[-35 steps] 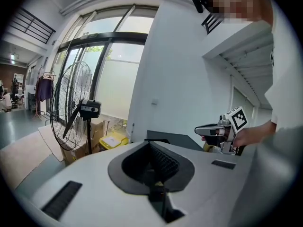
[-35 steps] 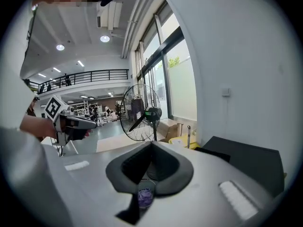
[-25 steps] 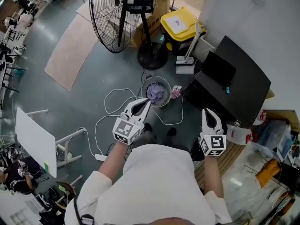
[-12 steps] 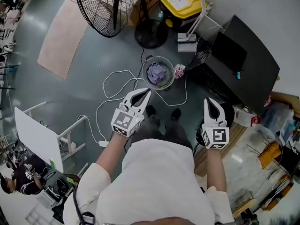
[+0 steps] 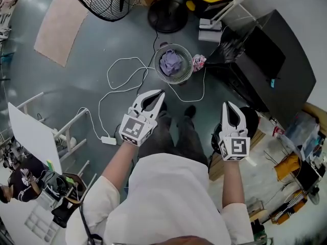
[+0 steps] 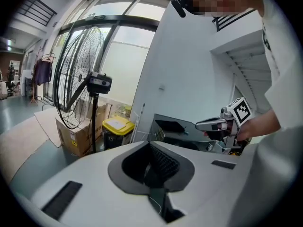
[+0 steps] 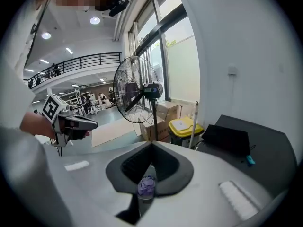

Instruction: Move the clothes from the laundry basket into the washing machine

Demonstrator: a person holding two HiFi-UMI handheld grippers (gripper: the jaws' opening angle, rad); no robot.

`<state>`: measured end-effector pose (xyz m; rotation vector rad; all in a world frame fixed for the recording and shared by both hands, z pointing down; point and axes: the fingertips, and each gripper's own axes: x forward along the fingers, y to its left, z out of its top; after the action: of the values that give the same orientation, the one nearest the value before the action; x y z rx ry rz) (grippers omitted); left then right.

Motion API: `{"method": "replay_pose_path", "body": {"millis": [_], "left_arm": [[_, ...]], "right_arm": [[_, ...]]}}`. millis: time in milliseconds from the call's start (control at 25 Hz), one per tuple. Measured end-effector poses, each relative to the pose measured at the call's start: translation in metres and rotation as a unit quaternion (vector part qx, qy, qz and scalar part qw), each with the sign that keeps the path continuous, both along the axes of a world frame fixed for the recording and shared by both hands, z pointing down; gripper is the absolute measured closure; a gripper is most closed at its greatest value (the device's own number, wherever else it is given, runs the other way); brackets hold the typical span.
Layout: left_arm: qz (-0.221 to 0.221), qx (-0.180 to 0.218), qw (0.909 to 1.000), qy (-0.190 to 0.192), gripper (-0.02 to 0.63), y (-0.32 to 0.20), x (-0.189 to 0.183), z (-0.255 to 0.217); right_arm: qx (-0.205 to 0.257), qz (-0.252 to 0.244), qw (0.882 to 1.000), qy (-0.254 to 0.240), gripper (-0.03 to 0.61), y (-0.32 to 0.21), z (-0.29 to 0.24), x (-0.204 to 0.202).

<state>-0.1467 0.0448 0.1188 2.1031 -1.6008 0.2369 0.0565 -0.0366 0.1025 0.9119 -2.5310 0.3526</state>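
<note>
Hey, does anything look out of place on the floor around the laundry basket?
Yes. In the head view, a small pink patterned cloth lies on the floor just right of the laundry basket, outside it, while the purple clothes sit inside. A white cable also loops loosely beside it.

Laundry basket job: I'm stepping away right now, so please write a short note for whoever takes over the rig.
Left gripper: fingers shut, empty.
Right gripper: fingers shut, empty.
Both hang above the floor, short of the laundry basket.
Purple clothes lie in the basket; a pink garment lies on the floor beside it. The washing machine stands to the right.
Done: nothing, by the look of it.
Left: grasp the clothes and load the machine.
</note>
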Motion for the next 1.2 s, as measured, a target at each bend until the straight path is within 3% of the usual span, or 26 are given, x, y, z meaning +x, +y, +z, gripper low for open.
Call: {"method": "replay_pose_path", "body": {"millis": [680, 1200], "left_arm": [[-0.054, -0.061, 0.9967, -0.004, 0.607, 0.017, -0.001, 0.158], [-0.096, -0.089, 0.9913, 0.014, 0.607, 0.030, -0.003, 0.276]], "right_arm": [[-0.043, -0.069, 0.996, 0.025, 0.568, 0.008, 0.159, -0.033], [-0.070, -0.091, 0.992, 0.047, 0.568, 0.012, 0.284, -0.036]]}}
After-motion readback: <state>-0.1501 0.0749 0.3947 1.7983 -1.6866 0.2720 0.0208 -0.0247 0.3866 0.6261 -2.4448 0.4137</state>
